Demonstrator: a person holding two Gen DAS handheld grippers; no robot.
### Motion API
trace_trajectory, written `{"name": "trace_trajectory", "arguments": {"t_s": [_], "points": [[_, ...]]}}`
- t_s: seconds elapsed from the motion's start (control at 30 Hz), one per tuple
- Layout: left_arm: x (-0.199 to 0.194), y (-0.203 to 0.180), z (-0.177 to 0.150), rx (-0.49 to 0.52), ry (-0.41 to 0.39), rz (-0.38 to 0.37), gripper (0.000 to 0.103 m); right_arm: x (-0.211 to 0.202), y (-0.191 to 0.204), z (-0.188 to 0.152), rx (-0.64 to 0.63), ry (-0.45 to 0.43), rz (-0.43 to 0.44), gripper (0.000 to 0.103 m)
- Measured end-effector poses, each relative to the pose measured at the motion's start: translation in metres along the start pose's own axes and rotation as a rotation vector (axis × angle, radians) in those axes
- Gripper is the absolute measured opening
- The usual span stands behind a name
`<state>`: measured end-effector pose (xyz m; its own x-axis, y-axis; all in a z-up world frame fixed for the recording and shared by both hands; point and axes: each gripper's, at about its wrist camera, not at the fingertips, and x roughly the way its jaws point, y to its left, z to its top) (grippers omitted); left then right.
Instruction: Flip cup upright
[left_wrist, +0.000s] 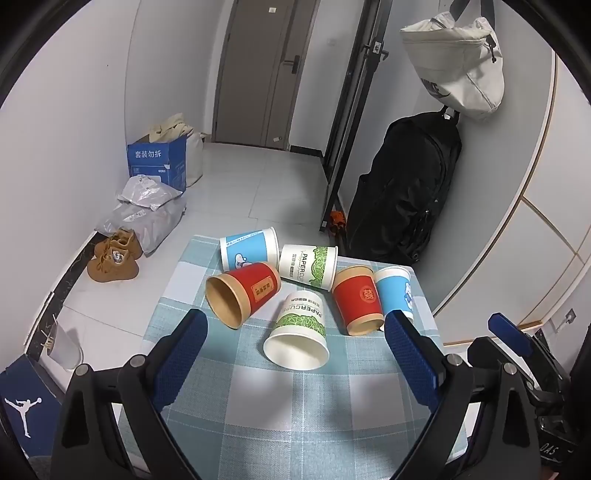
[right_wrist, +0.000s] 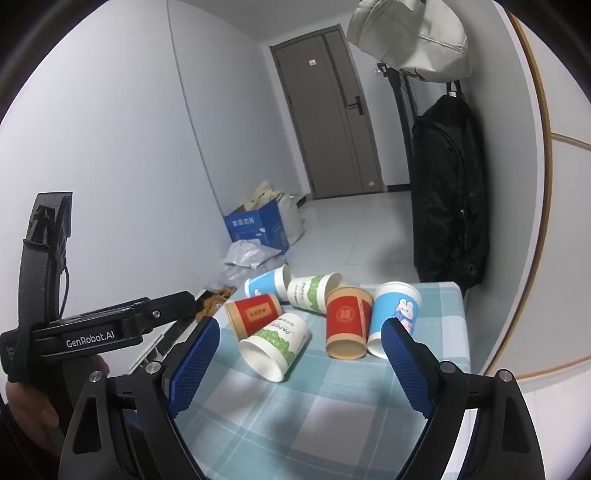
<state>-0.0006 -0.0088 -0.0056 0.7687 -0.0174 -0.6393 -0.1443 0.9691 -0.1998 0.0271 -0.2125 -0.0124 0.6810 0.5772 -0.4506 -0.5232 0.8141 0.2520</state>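
We see both tools held above the near part of the worktop (left_wrist: 332, 406), which is covered by a woven cloth in a pale teal-and-white check. The left gripper (left_wrist: 295, 321) has its jaws spread wide, wider than a cup mouth, with nothing between them and touching nothing; its fingers (left_wrist: 181, 354) carry blue pads with a fine knurled texture on black plastic arms. The right gripper (right_wrist: 300, 328) likewise stands wide open and holds nothing, its blue textured pads (right_wrist: 194, 365) framing the cups from the near side. Six tapered paper cups lie in a cluster toward the far end of the worktop, all on their sides or leaning. Nearest us is the white cup with green scribble print (left_wrist: 301, 332), its open round mouth facing the left camera. Just to its left lies a red cup with kraft-brown rim (left_wrist: 243, 291), mouth also toward us, and to its right a second red cup (left_wrist: 358, 301) tilts with its mouth down toward the cloth, leaning against a blue cup with a rabbit picture (left_wrist: 395, 291). Behind them lie another blue cup (left_wrist: 249, 249) and another green-print white cup (left_wrist: 308, 266), touching side by side. Beyond the worktop, a black backpack (left_wrist: 406, 192) hangs against the wall.
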Motion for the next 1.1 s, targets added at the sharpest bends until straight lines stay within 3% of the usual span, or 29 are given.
{"name": "trace_trajectory", "arguments": {"t_s": [1.1], "points": [[0.0098,-0.0002,0.0040,-0.007,0.037,-0.005,0.094,0.0027,-0.0034,-0.0018,0.021,0.022,0.003,0.091]]}}
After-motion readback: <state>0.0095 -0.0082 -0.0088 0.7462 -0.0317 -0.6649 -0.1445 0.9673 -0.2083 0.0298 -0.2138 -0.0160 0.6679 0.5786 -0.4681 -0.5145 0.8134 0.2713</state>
